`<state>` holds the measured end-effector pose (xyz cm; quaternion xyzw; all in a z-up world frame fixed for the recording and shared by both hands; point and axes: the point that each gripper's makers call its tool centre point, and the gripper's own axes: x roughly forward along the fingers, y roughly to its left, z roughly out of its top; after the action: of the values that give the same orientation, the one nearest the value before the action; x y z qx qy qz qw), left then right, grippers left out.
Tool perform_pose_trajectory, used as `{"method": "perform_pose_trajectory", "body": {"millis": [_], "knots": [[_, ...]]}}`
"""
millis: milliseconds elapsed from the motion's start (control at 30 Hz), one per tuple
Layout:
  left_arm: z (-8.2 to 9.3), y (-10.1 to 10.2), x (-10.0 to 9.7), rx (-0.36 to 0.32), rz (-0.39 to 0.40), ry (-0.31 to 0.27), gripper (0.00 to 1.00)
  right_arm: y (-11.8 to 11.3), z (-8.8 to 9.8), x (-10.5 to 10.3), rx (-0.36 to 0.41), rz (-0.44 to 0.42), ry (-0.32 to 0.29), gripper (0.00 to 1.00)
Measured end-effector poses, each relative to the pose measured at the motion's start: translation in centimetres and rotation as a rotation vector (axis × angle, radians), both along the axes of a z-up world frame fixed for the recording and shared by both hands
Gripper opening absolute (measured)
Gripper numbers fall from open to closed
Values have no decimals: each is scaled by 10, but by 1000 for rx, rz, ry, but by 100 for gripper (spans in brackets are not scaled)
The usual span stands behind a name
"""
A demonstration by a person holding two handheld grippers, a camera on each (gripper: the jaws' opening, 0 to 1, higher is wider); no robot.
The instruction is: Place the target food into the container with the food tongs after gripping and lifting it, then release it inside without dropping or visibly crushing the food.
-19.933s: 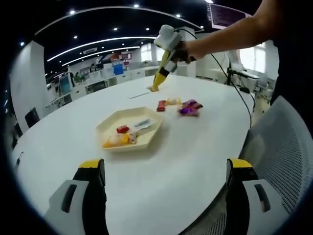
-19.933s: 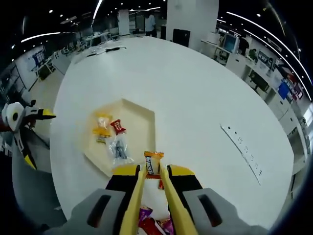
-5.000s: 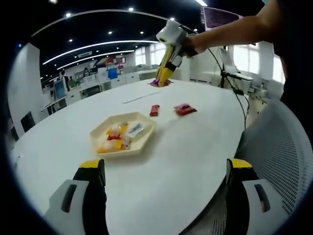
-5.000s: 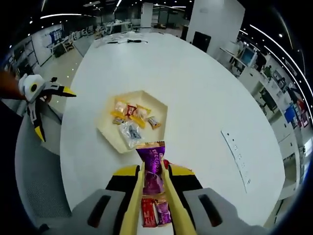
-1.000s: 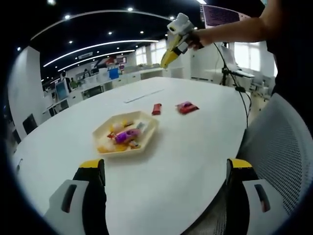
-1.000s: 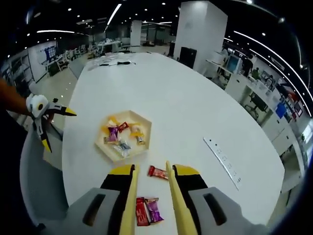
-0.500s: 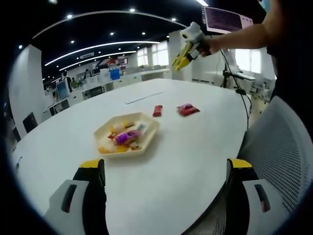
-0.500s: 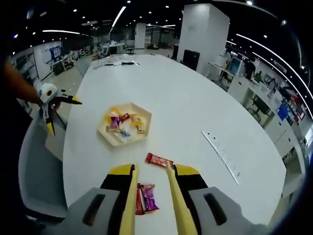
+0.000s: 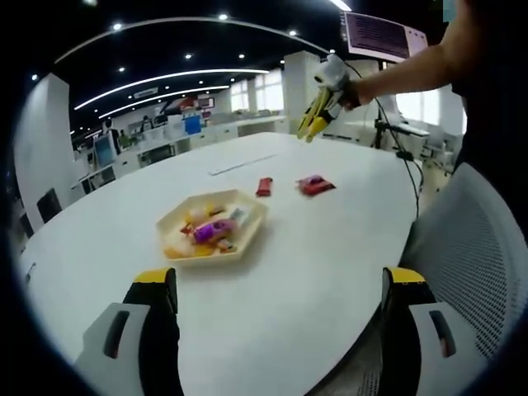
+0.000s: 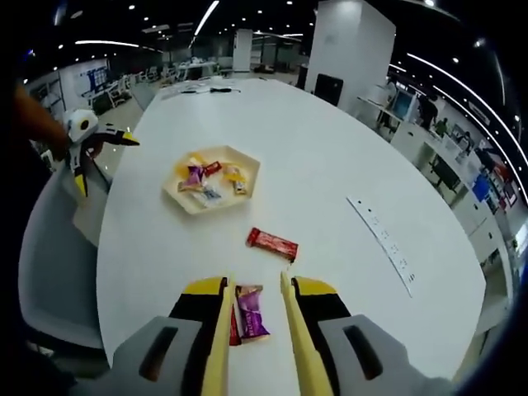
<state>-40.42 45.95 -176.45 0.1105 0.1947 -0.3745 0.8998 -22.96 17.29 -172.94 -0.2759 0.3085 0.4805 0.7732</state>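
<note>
Two wrapped snacks (image 10: 247,320) lie between right gripper (image 10: 253,330) jaws.

red wrapper (image 10: 233,328): mostly behind right gripper (image 10: 252,330) | tray (image 10: 247,176) sweets: unreadable

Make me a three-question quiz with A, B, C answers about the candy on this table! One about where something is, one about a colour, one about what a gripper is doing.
1. Where is the red bar?
A. In the tray
B. On the table past the tray
C. In a hand-held gripper

2. What colour is the tray?
A. Cream
B. Blue
C. Black

3. How is the right hand-held gripper?
A. Shut on a candy
B. Open, holding nothing
C. Inside the tray

Answers: 1 B, it lies on bare white table apart from the tray. 2 A, its rim is pale cream. 3 B, its jaws stand apart above the purple candy on the table.
</note>
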Motion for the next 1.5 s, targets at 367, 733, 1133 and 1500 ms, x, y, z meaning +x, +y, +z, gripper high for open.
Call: {"method": "perform_pose_trajectory", "body": {"millis": [367,733,1133,1500], "knots": [[4,5,5,-44,43,16,99,-12,-37,-2,-12,-33,36,30],[-1,2,3,-34,31,32,99,-17,-70,-2,-48,-51,64,30],[1,5,5,-42,51,31,99,-19,-100,-1,-94,-64,102,30],[-1,5,5,-35,46,35,99,-27,-112,-3,-155,-139,146,25]]}}
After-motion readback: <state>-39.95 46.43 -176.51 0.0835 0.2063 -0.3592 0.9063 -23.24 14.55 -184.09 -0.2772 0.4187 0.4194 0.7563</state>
